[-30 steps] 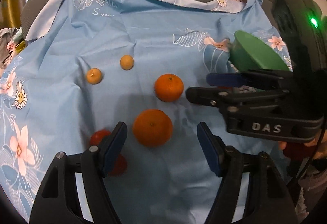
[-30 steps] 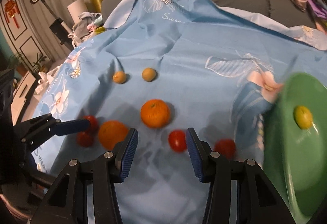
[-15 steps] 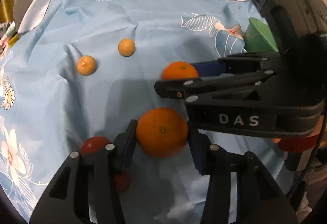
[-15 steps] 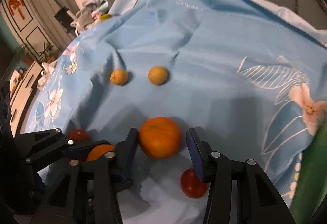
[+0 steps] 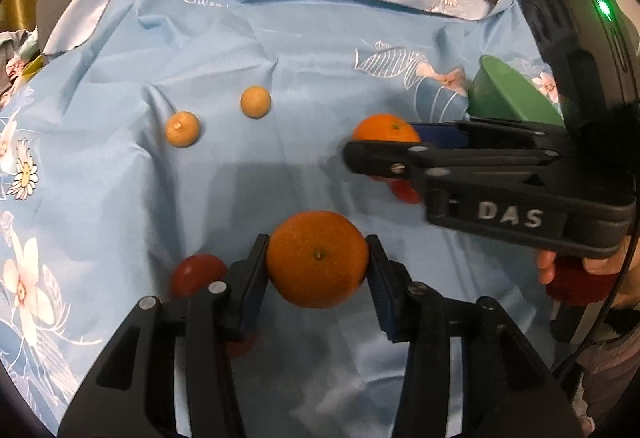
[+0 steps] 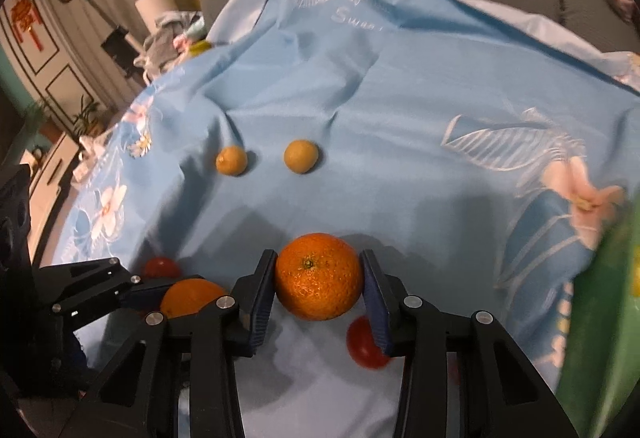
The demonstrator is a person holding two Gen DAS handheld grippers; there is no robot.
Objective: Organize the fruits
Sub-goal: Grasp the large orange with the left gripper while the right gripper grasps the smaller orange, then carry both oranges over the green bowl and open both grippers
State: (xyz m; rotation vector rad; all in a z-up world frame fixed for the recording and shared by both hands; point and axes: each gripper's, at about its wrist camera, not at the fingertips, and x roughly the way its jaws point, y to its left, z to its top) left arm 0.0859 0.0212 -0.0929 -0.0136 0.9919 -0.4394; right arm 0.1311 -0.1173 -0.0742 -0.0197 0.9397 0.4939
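In the left wrist view, the left gripper (image 5: 317,270), wide open a second earlier, had closed on the near orange (image 5: 317,258) at lower centre; pickup looked secured. In the right wrist view, the right gripper (image 6: 318,292) likewise clamped the far orange (image 6: 318,275), round, bright, pebbled, above the blue cloth (image 6: 380,110).

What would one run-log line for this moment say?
left gripper: shut on near orange | right gripper: shut on far orange | green bowl: right side
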